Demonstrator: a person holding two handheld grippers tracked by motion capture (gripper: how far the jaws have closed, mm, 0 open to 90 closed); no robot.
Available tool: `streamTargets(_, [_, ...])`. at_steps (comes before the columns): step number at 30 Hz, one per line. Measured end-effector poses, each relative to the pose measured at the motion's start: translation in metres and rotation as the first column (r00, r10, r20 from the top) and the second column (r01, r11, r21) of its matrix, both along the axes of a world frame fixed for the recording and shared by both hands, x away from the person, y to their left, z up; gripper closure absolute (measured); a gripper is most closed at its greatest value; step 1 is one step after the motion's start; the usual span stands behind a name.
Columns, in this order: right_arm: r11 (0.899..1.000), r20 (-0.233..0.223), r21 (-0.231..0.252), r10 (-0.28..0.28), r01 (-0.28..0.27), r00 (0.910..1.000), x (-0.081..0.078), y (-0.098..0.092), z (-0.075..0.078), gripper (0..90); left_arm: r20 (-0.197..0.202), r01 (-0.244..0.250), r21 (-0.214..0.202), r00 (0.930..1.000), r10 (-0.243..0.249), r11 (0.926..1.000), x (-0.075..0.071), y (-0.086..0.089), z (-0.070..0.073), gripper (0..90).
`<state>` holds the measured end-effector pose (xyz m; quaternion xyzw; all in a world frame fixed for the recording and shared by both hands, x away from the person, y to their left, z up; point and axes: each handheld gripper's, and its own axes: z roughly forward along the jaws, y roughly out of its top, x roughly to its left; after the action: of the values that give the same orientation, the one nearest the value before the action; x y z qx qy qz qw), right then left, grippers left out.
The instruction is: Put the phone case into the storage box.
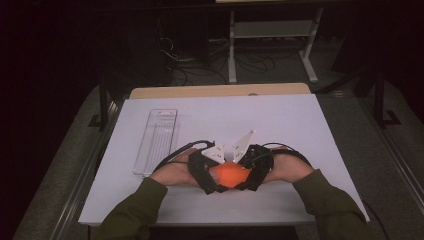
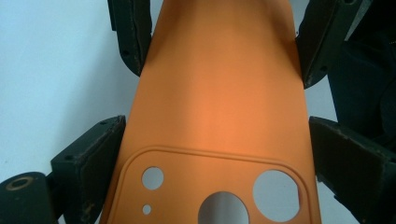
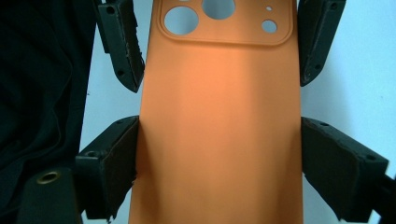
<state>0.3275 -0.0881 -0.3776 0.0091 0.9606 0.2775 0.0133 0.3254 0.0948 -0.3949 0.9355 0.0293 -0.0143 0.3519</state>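
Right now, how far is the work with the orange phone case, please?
Done: the orange phone case is off the table, between both grippers. In hand: the right gripper clamps the plain end, and the left gripper holds the end with the camera holes. Left, probably: placing it somewhere, perhaps in the clear tray, which lies apart at the left, seemingly with nothing in it.

We see the high view dim and soft, the room beyond the white rectangular tabletop (image 1: 280,120) sunk in near blackness while the tabletop takes an even light from above. In both gripper views the smooth orange silicone phone case (image 2: 219,93) glows warmest along its middle and darkens toward its long edges. Close to the case, the black jaws are blurred and stretched at the frame corners.
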Motion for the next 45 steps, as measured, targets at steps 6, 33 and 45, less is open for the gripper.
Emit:
streamTargets(6, [1.0, -0.001, -0.001, 0.002, -0.002, 1.0, 0.0, 0.0003, -0.0002, 14.8, 0.003, -0.001, 0.001, 1.0, 0.001, 1.0, -0.0002, -0.0002, -0.0004, 8.4])
streamTargets(33, [1.0, -0.008, 0.025, 0.012, -0.012, 0.9999, 0.0014, -0.0016, -0.0019, 14.5, 0.011, 0.017, 0.003, 0.9998, -0.017, 0.9998, 0.0008, 0.0028, 0.0021, 14.9])
streamTargets(45, [0.997, 0.014, 0.072, -0.032, 0.031, 0.9994, 0.0044, -0.0047, -0.001, 0.0, 0.013, -0.007, 0.008, 0.9999, 0.006, 0.9999, 0.0022, 0.0036, 0.0022, 14.9])
